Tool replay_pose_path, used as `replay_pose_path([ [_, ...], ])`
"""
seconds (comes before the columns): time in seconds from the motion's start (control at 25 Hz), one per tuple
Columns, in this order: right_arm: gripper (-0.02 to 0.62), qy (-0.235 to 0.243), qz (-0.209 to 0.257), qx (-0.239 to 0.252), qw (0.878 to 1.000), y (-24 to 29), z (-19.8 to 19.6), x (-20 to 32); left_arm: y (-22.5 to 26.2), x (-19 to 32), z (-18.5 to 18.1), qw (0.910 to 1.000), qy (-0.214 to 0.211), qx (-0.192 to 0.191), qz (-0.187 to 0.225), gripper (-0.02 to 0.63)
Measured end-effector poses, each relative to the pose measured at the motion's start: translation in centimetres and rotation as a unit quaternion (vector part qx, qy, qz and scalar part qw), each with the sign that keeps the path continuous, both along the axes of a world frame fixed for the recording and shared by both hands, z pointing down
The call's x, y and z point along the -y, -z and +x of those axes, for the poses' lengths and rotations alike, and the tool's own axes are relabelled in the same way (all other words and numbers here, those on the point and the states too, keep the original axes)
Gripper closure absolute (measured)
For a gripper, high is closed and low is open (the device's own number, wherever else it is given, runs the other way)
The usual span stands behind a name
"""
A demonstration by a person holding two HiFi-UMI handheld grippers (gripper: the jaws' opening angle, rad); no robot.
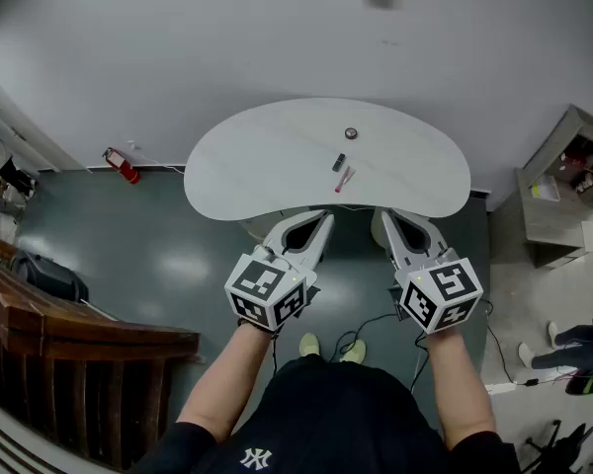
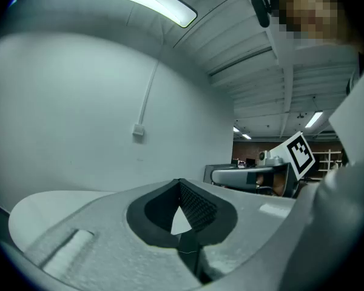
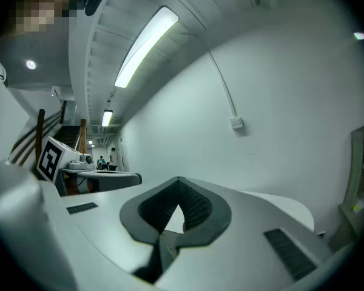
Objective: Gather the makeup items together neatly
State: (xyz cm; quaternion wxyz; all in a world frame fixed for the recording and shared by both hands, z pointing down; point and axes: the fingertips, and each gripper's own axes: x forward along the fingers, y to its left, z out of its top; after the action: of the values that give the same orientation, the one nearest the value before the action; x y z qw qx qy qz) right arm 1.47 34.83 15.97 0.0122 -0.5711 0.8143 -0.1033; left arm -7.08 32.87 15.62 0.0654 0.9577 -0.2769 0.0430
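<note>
Makeup items lie near the middle of the white desk (image 1: 237, 166): a small round item (image 1: 351, 133) toward the far edge, with a short dark item (image 1: 339, 162) and a thin red item (image 1: 344, 179) just beside each other nearer in. The left gripper (image 1: 323, 218) and right gripper (image 1: 387, 215) hover off the near edge, fingers pressed together on nothing.
</note>
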Motion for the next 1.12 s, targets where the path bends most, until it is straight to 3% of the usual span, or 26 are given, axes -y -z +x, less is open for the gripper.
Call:
replay_pose_path([
  [0.44, 0.581, 0.002, 0.005, 0.002, 1.0, 0.0, 1.7, -0.4, 0.0, -0.2, 1.5, 0.9999, 0.015, 0.0, 0.001, 0.597],
  [0.72, 0.581, 0.017, 0.014, 0.046, 0.999, 0.2, 2.5, -0.8, -0.2, -0.2, 2.0, 0.9997, 0.024, -0.008, 0.001, 0.597],
  [1.12, 0.581, 0.021, 0.004, 0.063, 0.998, -0.9, 2.9, -0.1, -2.4, 1.3, 1.6, 0.9983, 0.056, 0.016, -0.011, 0.597],
])
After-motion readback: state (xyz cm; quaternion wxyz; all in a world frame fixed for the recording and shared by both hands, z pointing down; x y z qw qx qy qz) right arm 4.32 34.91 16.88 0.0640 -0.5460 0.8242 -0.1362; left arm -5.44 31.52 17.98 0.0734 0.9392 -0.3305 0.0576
